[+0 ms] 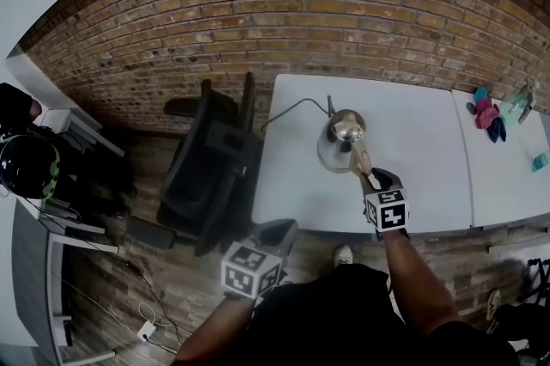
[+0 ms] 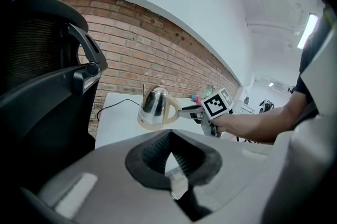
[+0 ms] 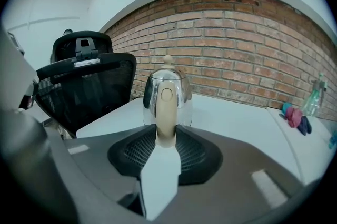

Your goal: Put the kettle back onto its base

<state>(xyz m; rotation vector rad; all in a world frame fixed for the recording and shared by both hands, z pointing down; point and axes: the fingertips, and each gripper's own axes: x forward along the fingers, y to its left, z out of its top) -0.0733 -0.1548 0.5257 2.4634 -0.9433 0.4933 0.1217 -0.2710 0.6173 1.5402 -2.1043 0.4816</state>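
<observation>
A shiny steel kettle (image 1: pixel 341 141) (image 2: pixel 155 104) (image 3: pixel 167 92) with a cream handle stands upright on the white table (image 1: pixel 412 175). Its bottom rests on a cream base (image 2: pixel 152 124), from which a black cord (image 1: pixel 288 111) runs off to the left. My right gripper (image 1: pixel 365 171) (image 2: pixel 184 111) (image 3: pixel 166 136) reaches in from the table's front edge and is shut on the kettle's handle. My left gripper (image 1: pixel 275 228) (image 2: pixel 169 136) hangs off the table's front left corner, shut and empty, pointing toward the kettle.
A black office chair (image 1: pixel 215 158) (image 2: pixel 42 86) (image 3: pixel 84 86) stands close to the table's left side. A second table to the right carries a pink and blue cloth (image 1: pixel 488 113) and a bottle (image 1: pixel 520 98). A brick wall runs behind.
</observation>
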